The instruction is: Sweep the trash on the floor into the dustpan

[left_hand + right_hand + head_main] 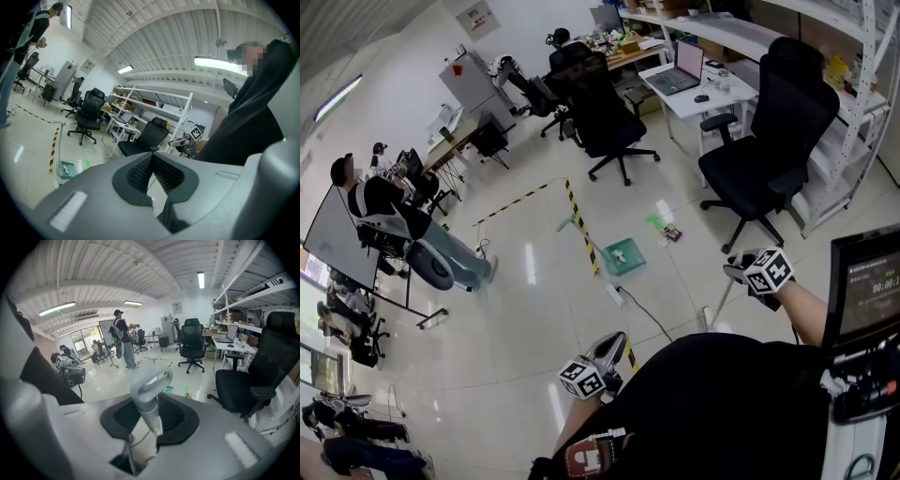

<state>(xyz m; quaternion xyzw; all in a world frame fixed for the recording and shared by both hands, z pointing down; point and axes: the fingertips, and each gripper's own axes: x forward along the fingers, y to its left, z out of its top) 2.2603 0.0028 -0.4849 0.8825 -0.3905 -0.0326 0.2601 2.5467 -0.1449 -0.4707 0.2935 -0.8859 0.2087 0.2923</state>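
Dustpan (624, 256): green, flat on the floor mid-frame in the head view, with a small white bit inside. Trash (662, 226) sits just to its upper right, green and mixed scraps, not touching the pan.

Right gripper (154, 420): pinching a grey broom handle (149, 397). The loop end pokes up past the jaws. In the head view its pole slants down to the floor at lower right, well short of the trash. Can't make out the broom head.

Left gripper (152, 164): pads pressed together, nothing between them, held low at bottom centre of the head view.

In the way:
- yellow-black tape (581, 225) runs along the floor just left of the dustpan
- black cable (647, 314) snakes over the floor between the person and the pan
- big black office chair (769, 141) stands just right of the trash, its wheel base near it

Around:
- second black chair (605, 117) above the pan, well apart
- white tabletop (698, 94) at upper right carries an open laptop (680, 73)
- metal shelving (853, 141) along the right edge
- seated person (394, 220) at far left
- small screen (867, 291) at lower right
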